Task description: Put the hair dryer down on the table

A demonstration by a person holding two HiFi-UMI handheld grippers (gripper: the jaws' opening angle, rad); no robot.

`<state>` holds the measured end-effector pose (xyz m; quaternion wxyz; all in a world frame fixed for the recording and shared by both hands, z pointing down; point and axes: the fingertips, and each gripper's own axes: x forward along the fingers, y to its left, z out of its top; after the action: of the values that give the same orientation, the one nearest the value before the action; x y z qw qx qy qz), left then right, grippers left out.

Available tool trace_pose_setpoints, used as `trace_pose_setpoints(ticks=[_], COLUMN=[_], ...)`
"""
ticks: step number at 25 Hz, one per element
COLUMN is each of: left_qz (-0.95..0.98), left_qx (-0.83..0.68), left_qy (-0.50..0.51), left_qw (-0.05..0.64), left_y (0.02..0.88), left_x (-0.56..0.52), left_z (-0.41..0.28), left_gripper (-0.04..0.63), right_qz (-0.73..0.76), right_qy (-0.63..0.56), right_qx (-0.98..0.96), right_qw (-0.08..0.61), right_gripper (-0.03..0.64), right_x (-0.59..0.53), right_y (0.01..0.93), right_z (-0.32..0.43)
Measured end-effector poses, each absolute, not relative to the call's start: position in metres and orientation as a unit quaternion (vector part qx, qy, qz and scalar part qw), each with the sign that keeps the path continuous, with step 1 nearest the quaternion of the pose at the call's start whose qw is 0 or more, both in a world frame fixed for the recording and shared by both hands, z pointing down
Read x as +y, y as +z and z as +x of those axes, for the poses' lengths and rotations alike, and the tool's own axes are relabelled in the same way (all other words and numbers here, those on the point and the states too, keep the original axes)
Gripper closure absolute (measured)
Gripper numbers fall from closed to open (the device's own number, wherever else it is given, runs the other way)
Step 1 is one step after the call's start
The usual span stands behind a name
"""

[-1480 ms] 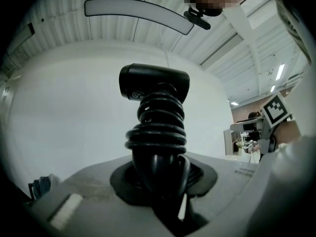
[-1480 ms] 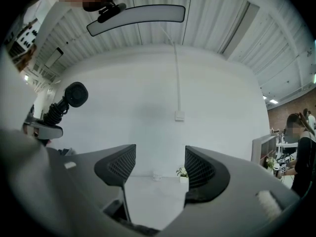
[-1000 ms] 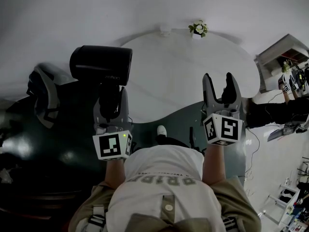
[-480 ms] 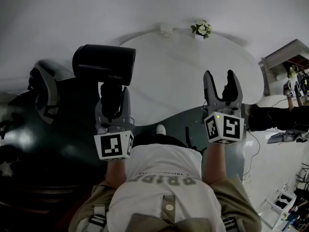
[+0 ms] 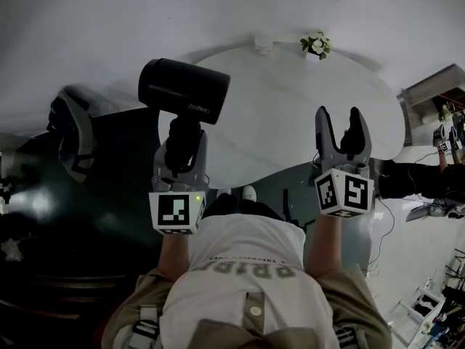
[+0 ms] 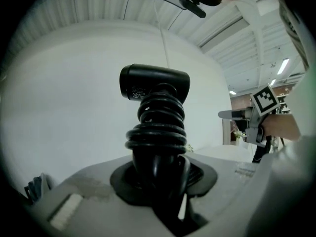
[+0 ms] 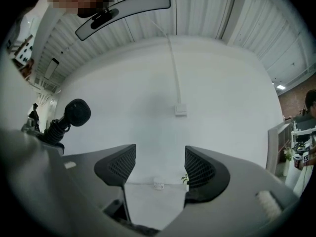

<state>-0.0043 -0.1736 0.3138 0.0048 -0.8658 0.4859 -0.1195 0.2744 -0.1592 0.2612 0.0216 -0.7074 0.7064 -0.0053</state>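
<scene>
The left tongs (image 5: 181, 150) pinch the cord-wrapped handle of the black plastic hair dryer (image 5: 184, 91). Its barrel stands above them, at the edge of the white round tabletop (image 5: 290, 107). The right tongs (image 5: 341, 129) are spread and empty. The dryer is probably rigid and top-heavy, so it is best held at the handle.

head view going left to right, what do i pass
chair → hair dryer → right gripper. Left out: the left gripper, which sits right under the hair dryer, and the plant, which sits above the right gripper, so their places overlap.
</scene>
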Motion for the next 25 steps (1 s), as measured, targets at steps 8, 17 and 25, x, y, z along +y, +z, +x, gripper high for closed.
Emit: trace_pose_setpoints(ticks=[8, 17, 25], left_qz=[-0.888, -0.898, -0.899], left_qx=[0.426, 0.392, 0.367], left_qy=[-0.172, -0.194, -0.225], left_qw=[-0.01, -0.045, -0.079], left_y=[0.344, 0.385, 0.429], left_x=[-0.178, -0.176, -0.171], left_z=[-0.011, -0.007, -0.008], left_gripper=[0.466, 0.466, 0.466], right_qz=[-0.652, -0.527, -0.45], right_qy=[-0.001, 0.009, -0.002], right_qx=[0.758, 0.848, 0.887], right_qw=[0.023, -0.046, -0.102], right_gripper=[0.318, 0.291, 0.29], right_x=[-0.174, -0.182, -0.18], right_y=[0.257, 0.275, 0.299], right_z=[0.224, 0.154, 0.114])
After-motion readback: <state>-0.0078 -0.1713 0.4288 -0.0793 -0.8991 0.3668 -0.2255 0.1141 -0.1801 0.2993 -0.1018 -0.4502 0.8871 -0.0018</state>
